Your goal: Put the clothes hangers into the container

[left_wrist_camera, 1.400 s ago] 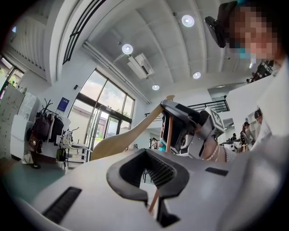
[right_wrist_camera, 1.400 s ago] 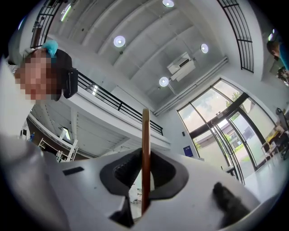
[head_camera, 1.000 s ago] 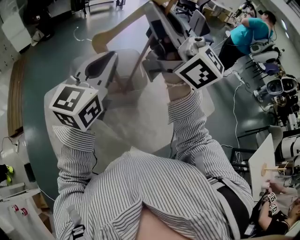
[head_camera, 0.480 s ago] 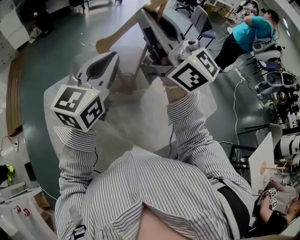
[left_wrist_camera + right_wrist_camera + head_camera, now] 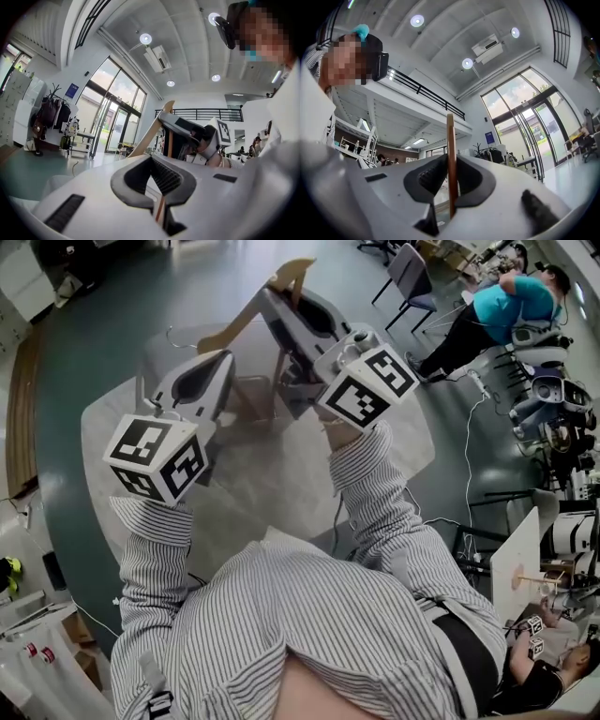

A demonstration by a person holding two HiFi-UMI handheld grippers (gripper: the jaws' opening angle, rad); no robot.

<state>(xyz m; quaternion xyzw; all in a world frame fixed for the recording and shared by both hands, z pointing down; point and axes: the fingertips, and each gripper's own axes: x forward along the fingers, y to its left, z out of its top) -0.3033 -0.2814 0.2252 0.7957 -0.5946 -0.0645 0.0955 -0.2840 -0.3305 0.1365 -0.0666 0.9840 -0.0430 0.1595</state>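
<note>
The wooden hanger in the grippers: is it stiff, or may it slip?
Probably stiff: the wooden hanger looks straight though the right gripper clamps only its thin edge. Its smooth wood may pivot in that grip. Likely light, being slim.

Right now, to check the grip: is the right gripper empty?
No, the right gripper has its jaws closed on a wooden hanger that stands edge-on between them.

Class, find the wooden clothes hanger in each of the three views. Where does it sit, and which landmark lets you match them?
Head view: the hanger slants across the top centre.
Left gripper view: centre, rising past the right gripper.
Right gripper view: edge-on and upright at centre.
Landmark: the right gripper, clamped on the hanger in every view.
</note>
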